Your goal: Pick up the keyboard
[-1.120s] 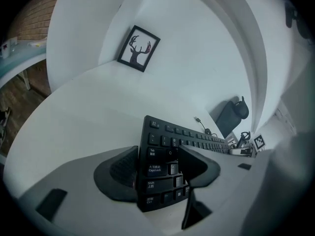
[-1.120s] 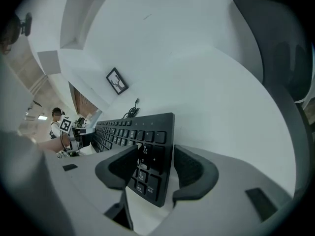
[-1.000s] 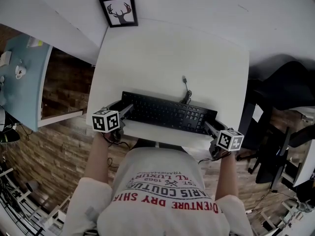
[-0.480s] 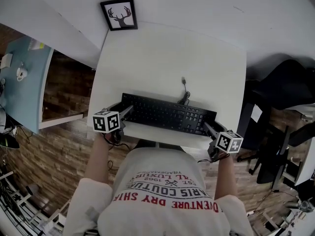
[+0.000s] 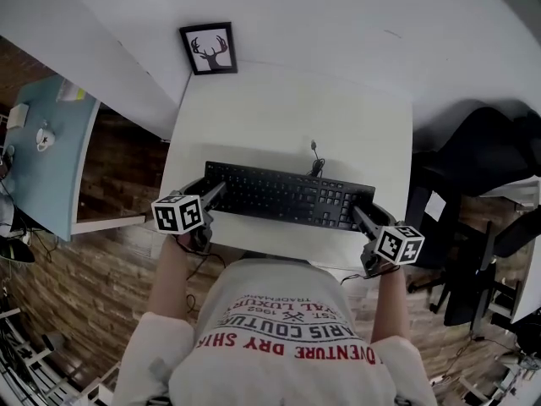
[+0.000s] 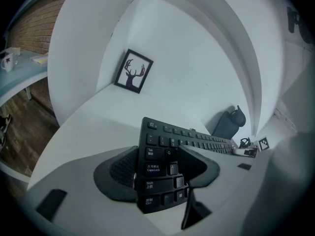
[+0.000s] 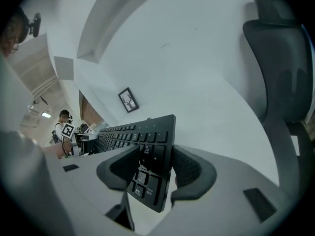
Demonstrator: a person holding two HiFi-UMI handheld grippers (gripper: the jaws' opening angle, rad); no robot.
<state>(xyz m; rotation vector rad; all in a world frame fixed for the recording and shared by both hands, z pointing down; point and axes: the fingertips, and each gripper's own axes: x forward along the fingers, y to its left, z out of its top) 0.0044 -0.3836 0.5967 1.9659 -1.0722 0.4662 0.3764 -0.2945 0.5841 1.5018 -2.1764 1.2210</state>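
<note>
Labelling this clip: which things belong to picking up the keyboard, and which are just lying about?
Job: keyboard, gripped at both ends; left gripper; right gripper, jaws just closing further on the keyboard; table beneath.
Lying about: deer picture; office chair; blue side table.

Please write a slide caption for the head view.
Left tool and right tool hold the keyboard by its ends over the table.

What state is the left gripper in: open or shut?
The left gripper is shut on the keyboard: its own view shows both jaws pressed against the keyboard's left end, one over the keys, one underneath.
</note>
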